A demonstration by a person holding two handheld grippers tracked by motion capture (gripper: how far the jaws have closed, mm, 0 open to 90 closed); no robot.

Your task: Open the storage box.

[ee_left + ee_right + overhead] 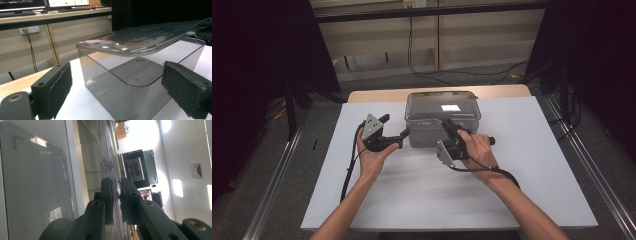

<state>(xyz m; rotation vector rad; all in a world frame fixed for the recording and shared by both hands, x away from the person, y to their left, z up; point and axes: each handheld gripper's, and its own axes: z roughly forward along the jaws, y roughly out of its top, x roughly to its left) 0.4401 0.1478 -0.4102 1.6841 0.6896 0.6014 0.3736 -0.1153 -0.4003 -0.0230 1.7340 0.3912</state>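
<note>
1 clear smoky plastic box [432, 131] | thin rounded lid [443, 106] pinched by right tool [447, 123]

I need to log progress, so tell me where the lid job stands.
Done: the right gripper is shut on the lid at its near edge, and that lid sits tilted above the clear box.
In hand: the lifting of it.
Left: the left gripper waits open beside the box; the lid is not yet set down.
</note>
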